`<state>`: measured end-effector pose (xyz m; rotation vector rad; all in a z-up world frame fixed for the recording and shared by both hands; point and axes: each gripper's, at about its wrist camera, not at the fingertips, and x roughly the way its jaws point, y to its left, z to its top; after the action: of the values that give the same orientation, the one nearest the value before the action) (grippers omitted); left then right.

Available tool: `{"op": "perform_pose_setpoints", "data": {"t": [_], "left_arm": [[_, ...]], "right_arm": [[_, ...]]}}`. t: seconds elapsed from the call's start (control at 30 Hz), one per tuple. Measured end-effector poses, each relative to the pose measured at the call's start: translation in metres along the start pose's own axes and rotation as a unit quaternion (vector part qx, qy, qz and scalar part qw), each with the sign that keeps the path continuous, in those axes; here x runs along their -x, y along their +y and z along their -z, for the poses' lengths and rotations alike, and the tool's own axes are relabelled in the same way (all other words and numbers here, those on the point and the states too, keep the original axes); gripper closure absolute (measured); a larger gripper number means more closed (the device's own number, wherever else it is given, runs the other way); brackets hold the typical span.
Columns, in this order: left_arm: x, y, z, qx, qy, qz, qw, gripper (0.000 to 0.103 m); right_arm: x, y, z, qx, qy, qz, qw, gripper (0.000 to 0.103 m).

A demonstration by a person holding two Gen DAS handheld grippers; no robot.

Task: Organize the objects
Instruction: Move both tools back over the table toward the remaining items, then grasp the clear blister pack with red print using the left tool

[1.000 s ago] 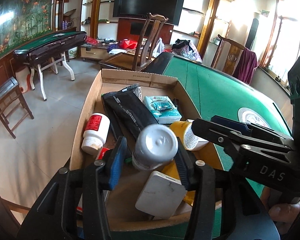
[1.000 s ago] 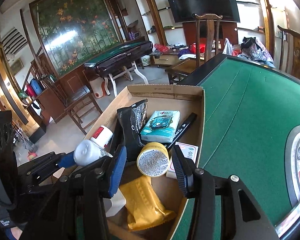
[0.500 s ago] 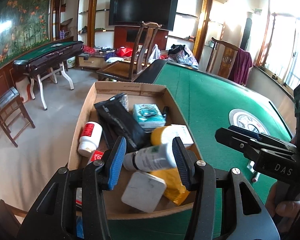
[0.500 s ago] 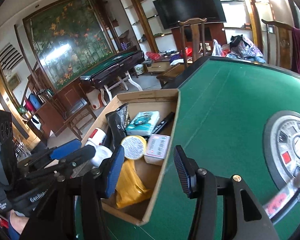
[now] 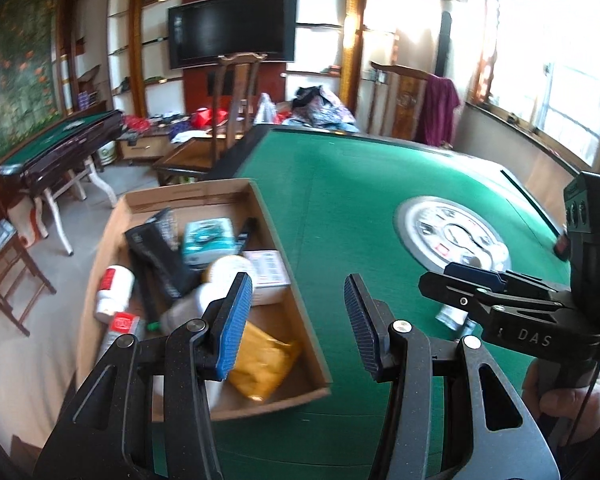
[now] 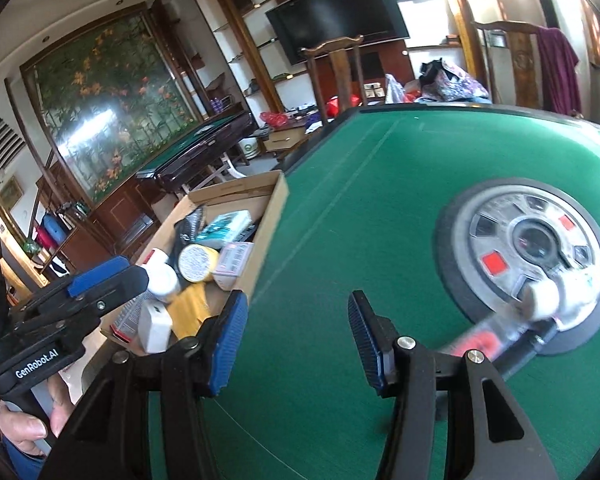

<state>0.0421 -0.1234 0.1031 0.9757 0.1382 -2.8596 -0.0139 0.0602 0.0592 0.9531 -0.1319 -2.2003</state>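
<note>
A brown cardboard box [image 5: 300,308] sat at the edge of the green table, full of small things. A white bottle [image 5: 114,292] with a red label lay on its side. A yellow packet [image 5: 260,360] lay near the front. A teal tissue pack [image 5: 208,236] lay farther back, beside a black pouch [image 5: 160,256].

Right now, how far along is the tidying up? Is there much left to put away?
Mostly done, it seems. The cardboard box already holds a heap of small items. Nothing is in hand: the left gripper and the right gripper are both open and empty above the green table. Left to do: one white-capped tube, blurred, lies on the table's round centre plate.
</note>
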Motion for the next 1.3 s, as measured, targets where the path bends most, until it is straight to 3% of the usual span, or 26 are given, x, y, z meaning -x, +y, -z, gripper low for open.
{"op": "perform_pose_setpoints", "data": {"t": [0.13,0.27,0.43,0.53,0.87,1.07,1.2,1.3], "left_arm": [[-0.008,-0.031,0.000,-0.032,0.012,0.021,0.9992,0.055],[-0.026,-0.061,0.001,-0.065,0.045,0.058,0.9952,0.055],[-0.060,-0.092,0.002,-0.089,0.093,0.096,0.9870,0.055],[-0.079,-0.108,0.000,-0.090,0.123,0.122,0.9808,0.055],[-0.114,-0.157,-0.001,-0.161,0.158,0.147,0.9630,0.055],[-0.136,-0.171,0.000,-0.184,0.181,0.141,0.9558,0.055],[-0.143,-0.176,-0.003,-0.191,0.177,0.149,0.9539,0.054],[-0.149,-0.175,-0.006,-0.182,0.169,0.146,0.9574,0.054]], "right_arm": [[0.016,-0.028,0.007,-0.014,-0.003,0.014,1.000,0.050],[0.048,-0.080,0.012,-0.058,-0.028,0.041,0.997,0.048],[0.087,-0.144,0.015,-0.143,-0.070,0.075,0.984,0.045],[0.096,-0.164,0.014,-0.176,-0.082,0.079,0.978,0.044],[0.091,-0.163,0.012,-0.172,-0.076,0.071,0.980,0.044],[0.090,-0.163,0.014,-0.171,-0.075,0.071,0.980,0.044],[0.089,-0.162,0.015,-0.170,-0.073,0.072,0.980,0.044],[0.085,-0.161,0.016,-0.167,-0.070,0.072,0.981,0.044]]}}
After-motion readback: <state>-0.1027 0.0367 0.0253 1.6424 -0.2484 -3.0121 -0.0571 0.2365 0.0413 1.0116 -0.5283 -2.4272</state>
